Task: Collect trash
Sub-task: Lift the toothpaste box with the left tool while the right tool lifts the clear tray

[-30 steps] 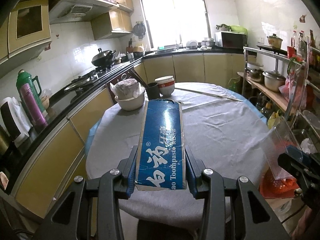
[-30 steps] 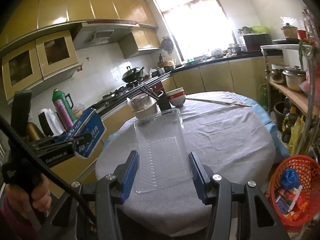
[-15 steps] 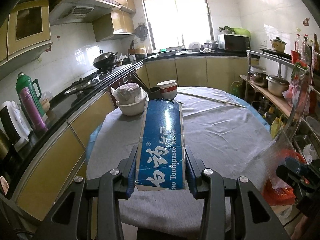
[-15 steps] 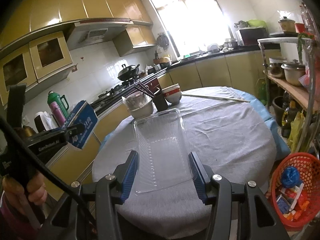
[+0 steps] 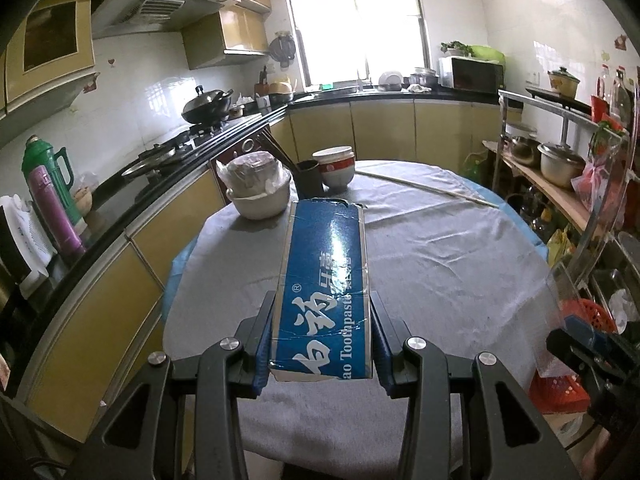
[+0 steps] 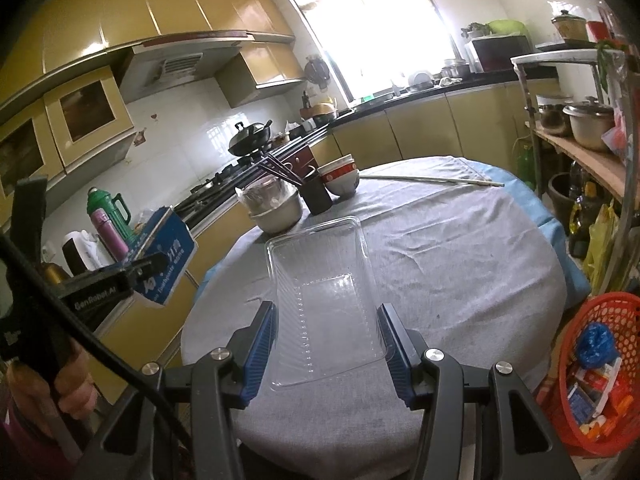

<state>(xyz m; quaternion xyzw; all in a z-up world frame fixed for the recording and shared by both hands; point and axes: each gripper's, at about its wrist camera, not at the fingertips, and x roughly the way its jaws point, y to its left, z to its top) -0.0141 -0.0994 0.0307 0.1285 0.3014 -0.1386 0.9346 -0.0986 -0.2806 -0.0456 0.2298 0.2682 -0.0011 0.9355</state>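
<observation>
My left gripper (image 5: 322,312) is shut on a blue toothpaste box (image 5: 324,284), held lengthwise above the near edge of the round table (image 5: 440,264). My right gripper (image 6: 326,322) is shut on a clear plastic tray (image 6: 324,292), also held over the table's near edge. The right wrist view shows the left gripper (image 6: 158,264) with the blue box (image 6: 168,254) off to the left, a hand (image 6: 68,384) on its handle. A red trash basket (image 6: 600,360) with several wrappers stands on the floor at the right of the table.
The grey tablecloth (image 6: 460,264) carries a covered bowl (image 5: 256,192), a dark cup of chopsticks (image 6: 314,194), stacked bowls (image 5: 334,166) and a long stick (image 6: 432,179) at the far side. Counter and stove run along the left; a pot rack (image 5: 560,168) stands right.
Both grippers have drifted back from the table with their loads still held; the table and far bowls look slightly farther away. The red basket shows more fully in the right wrist view.
</observation>
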